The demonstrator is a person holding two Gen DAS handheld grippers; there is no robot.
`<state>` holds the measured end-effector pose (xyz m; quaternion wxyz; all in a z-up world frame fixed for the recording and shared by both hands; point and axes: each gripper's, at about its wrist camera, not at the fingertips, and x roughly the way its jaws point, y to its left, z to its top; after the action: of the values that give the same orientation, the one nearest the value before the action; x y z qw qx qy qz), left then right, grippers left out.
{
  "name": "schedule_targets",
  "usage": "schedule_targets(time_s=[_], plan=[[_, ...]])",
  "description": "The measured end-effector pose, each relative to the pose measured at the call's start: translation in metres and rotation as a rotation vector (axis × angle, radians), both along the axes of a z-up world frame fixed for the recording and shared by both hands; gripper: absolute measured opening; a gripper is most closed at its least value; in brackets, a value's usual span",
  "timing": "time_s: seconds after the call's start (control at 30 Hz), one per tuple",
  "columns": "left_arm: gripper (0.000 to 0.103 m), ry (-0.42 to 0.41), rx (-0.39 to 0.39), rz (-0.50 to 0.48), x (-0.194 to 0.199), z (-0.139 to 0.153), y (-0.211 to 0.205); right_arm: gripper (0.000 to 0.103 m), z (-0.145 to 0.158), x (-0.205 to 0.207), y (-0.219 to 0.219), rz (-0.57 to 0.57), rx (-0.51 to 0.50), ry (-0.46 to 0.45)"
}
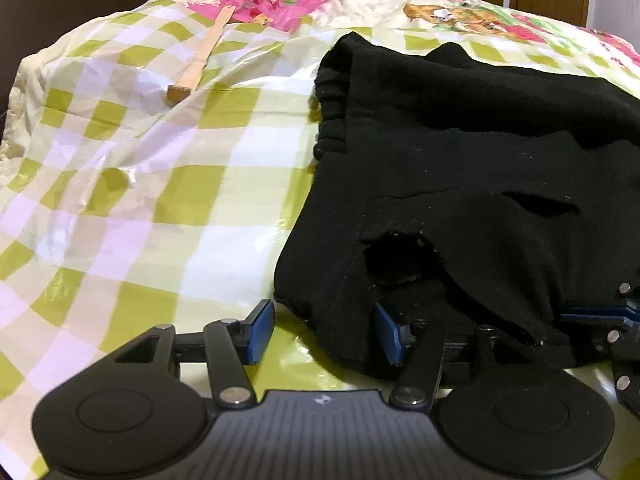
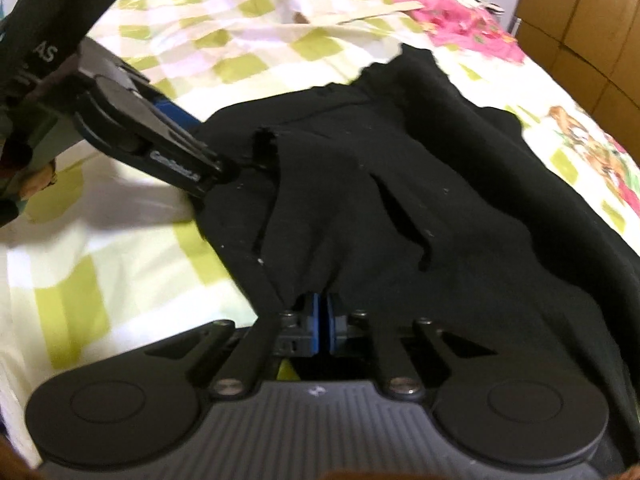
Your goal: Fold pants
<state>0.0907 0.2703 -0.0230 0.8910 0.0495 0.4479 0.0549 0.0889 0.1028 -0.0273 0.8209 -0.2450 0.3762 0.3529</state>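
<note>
Black pants (image 1: 460,152) lie in a heap on a green and white checked bedcover (image 1: 160,184), with the elastic waistband at the far left of the heap. My left gripper (image 1: 326,334) is open at the near hem; its right pad is under the cloth, its left pad on bare cover. My right gripper (image 2: 320,326) is shut on the near edge of the pants (image 2: 400,184). The left gripper shows at the left of the right wrist view (image 2: 168,152), its tips hidden against the cloth. The right gripper's side shows at the right edge of the left wrist view (image 1: 616,320).
A wooden back scratcher (image 1: 200,60) lies on the cover to the far left of the pants. A pink floral cloth (image 1: 276,0) lies at the far end of the bed. Brown wooden cabinets (image 2: 592,32) stand behind the bed.
</note>
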Motion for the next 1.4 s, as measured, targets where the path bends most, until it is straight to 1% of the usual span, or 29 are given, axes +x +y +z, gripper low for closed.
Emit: schedule_targets(time_s=[0.03,0.07,0.1,0.2,0.33,0.43,0.5,0.57,0.63,0.67,0.73,0.8,0.93,1.0,1.07,1.13,1.2,1.23,1.33,1.4], plan=[[0.068,0.004,-0.002,0.004,0.000,0.001,0.002,0.009,0.001,0.000,0.003,0.008,0.005,0.008],[0.068,0.007,0.000,0.009,-0.001,0.002,0.004,0.005,0.002,0.001,0.006,0.025,0.024,0.037],[0.068,0.008,0.009,0.015,-0.002,0.003,0.006,0.005,0.002,0.001,0.010,0.028,0.037,0.061],[0.068,0.018,0.038,0.042,-0.009,0.003,0.012,0.005,0.001,-0.006,0.024,0.051,0.013,0.049],[0.068,0.027,0.030,0.096,-0.015,0.001,0.020,0.005,0.003,-0.010,0.031,0.074,0.049,0.103],[0.067,0.000,0.037,0.099,-0.025,0.009,0.013,0.005,0.007,-0.014,0.031,0.072,0.067,0.118],[0.067,-0.016,0.051,0.108,-0.035,0.017,0.010,0.005,0.016,-0.013,0.022,0.041,0.112,0.140],[0.067,-0.031,0.058,0.107,-0.040,0.023,0.005,0.006,0.029,-0.011,0.002,-0.004,0.184,0.181],[0.067,-0.049,0.022,0.105,-0.045,0.032,0.002,0.013,0.041,-0.015,-0.027,-0.049,0.236,0.187],[0.067,-0.065,0.007,0.100,-0.048,0.036,-0.001,0.014,0.046,-0.017,-0.042,-0.075,0.249,0.181],[0.066,-0.090,-0.016,0.075,-0.051,0.044,-0.014,0.014,0.053,-0.022,-0.081,-0.154,0.272,0.186],[0.066,-0.108,-0.043,0.022,-0.051,0.049,-0.034,0.015,0.057,-0.025,-0.125,-0.264,0.288,0.196],[0.066,-0.117,-0.106,-0.131,-0.044,0.053,-0.098,0.019,0.063,-0.034,-0.225,-0.552,0.299,0.181],[0.067,-0.112,-0.143,-0.210,-0.038,0.051,-0.134,0.026,0.065,-0.040,-0.274,-0.700,0.299,0.166],[0.067,-0.096,-0.171,-0.290,-0.032,0.047,-0.171,0.030,0.068,-0.049,-0.328,-0.842,0.310,0.156],[0.067,-0.083,-0.181,-0.368,-0.029,0.042,-0.209,0.034,0.069,-0.061,-0.376,-0.973,0.323,0.139],[0.067,-0.069,-0.179,-0.433,-0.028,0.037,-0.240,0.040,0.068,-0.072,-0.419,-1.101,0.334,0.125],[0.067,-0.062,-0.177,-0.462,-0.028,0.036,-0.256,0.040,0.066,-0.076,-0.435,-1.158,0.348,0.122],[0.067,-0.036,-0.190,-0.512,-0.027,0.033,-0.287,0.042,0.056,-0.085,-0.483,-1.319,0.440,0.141],[0.067,-0.028,-0.178,-0.535,-0.026,0.033,-0.305,0.044,0.050,-0.087,-0.508,-1.400,0.502,0.132]])
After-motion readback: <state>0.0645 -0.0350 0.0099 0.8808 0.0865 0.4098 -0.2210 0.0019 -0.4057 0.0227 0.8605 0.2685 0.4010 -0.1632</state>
